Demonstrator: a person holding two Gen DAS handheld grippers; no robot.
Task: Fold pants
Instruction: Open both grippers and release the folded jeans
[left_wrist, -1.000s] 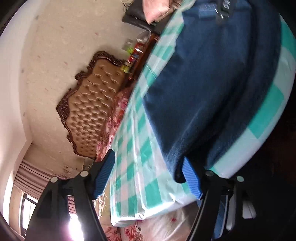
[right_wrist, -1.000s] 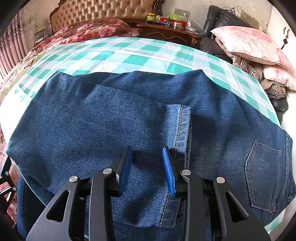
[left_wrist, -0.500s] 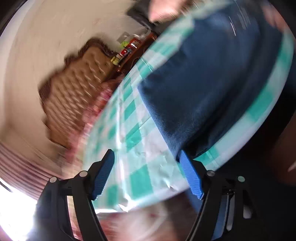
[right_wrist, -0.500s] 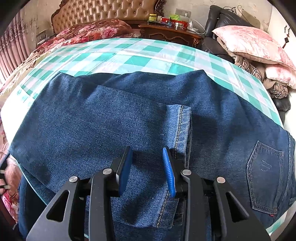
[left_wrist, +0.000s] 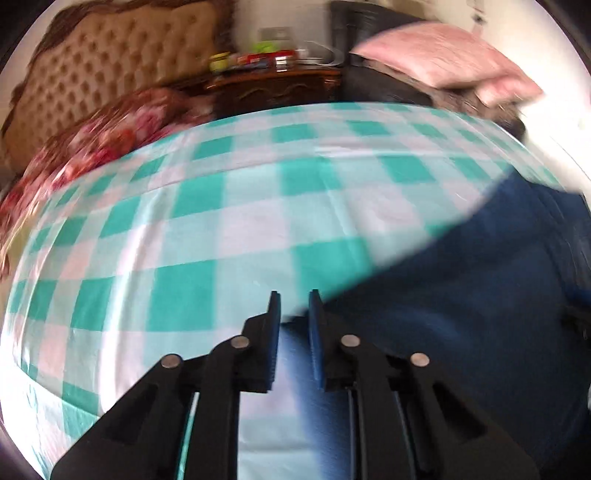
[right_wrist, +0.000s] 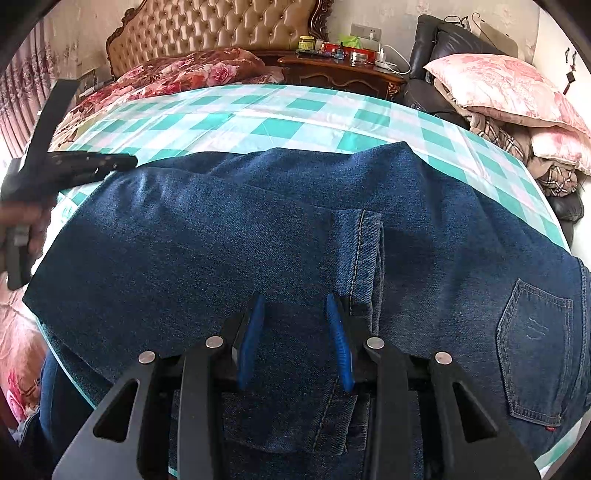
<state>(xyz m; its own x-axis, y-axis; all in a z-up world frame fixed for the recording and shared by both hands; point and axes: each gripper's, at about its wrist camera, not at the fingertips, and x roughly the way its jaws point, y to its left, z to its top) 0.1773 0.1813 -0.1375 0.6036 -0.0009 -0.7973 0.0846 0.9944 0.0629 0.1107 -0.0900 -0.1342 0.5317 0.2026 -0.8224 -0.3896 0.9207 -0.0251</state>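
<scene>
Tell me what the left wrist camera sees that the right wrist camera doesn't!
Only the left wrist view shows the left tongs head-on, their jaws closing at the jeans' edge; it is blurry, so a grip is unclear. Only the right wrist view shows the jeans' back pocket, the stitched hem, the right tongs over the denim, and a hand holding the left tool. Both show the jeans, checked cloth, headboard, nightstand and pink pillow.

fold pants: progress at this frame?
Done: jeans lie on the checked cloth, hem folded over them. In hand: right gripper rests on the denim; left gripper is closing at the jeans' left edge. Left: the final fold.
</scene>
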